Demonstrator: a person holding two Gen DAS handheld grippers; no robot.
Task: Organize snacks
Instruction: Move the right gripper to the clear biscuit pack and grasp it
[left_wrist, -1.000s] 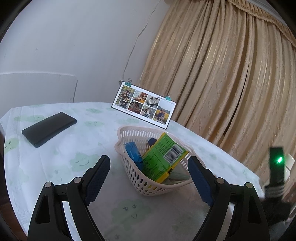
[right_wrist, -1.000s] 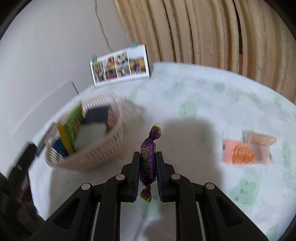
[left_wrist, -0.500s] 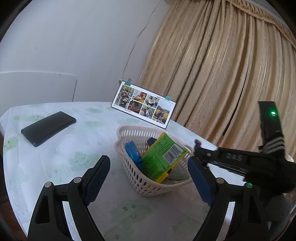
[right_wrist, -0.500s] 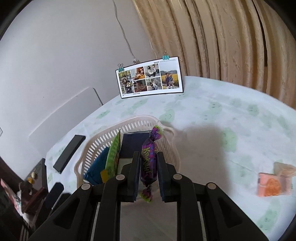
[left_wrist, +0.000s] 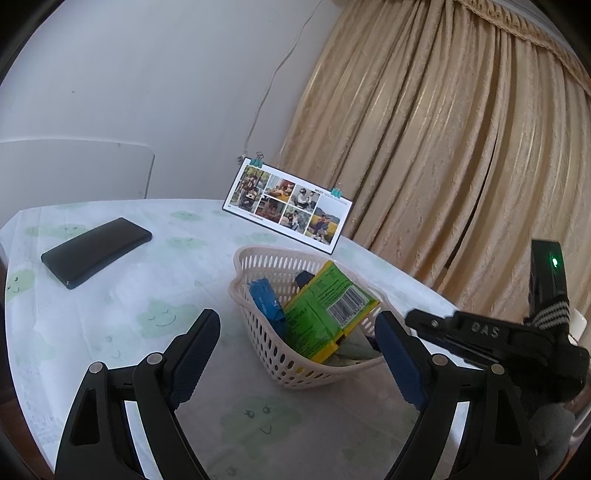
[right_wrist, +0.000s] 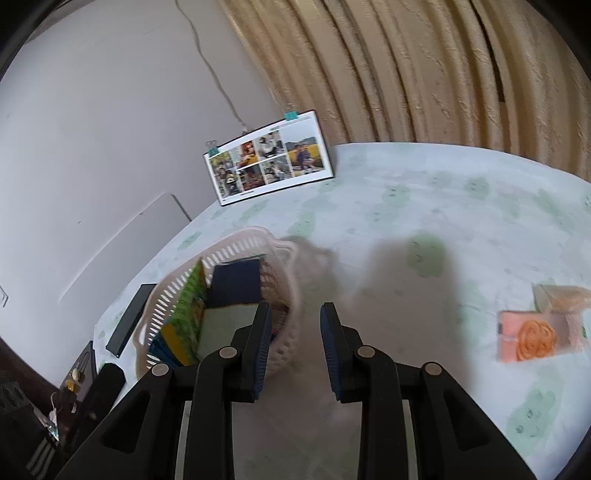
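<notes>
A cream plastic basket (left_wrist: 258, 252) stands mid-table and holds a green packet (left_wrist: 325, 314), a blue packet (left_wrist: 266, 303) and a dark blue one (right_wrist: 236, 282). My left gripper (left_wrist: 295, 354) hangs open just in front of it with nothing between its fingers. My right gripper (right_wrist: 297, 343) is open and empty over the right rim of the basket (right_wrist: 240, 240); in the left wrist view it (left_wrist: 417, 319) reaches in from the right. A sliver of purple wrapper (left_wrist: 372, 341) shows inside the basket. Two orange-pink snack packets (right_wrist: 535, 332) lie on the cloth to the right.
A black phone (left_wrist: 96, 251) lies at the left of the table. A clipped photo card (left_wrist: 288, 210) leans up behind the basket. Beige curtains (left_wrist: 443, 147) hang close behind the table's far right edge. A white chair back (left_wrist: 74, 166) stands at the left.
My right gripper, shut on a purple candy and carried over the basket, has opened; the candy is gone from its fingers. The left gripper has stayed put.
</notes>
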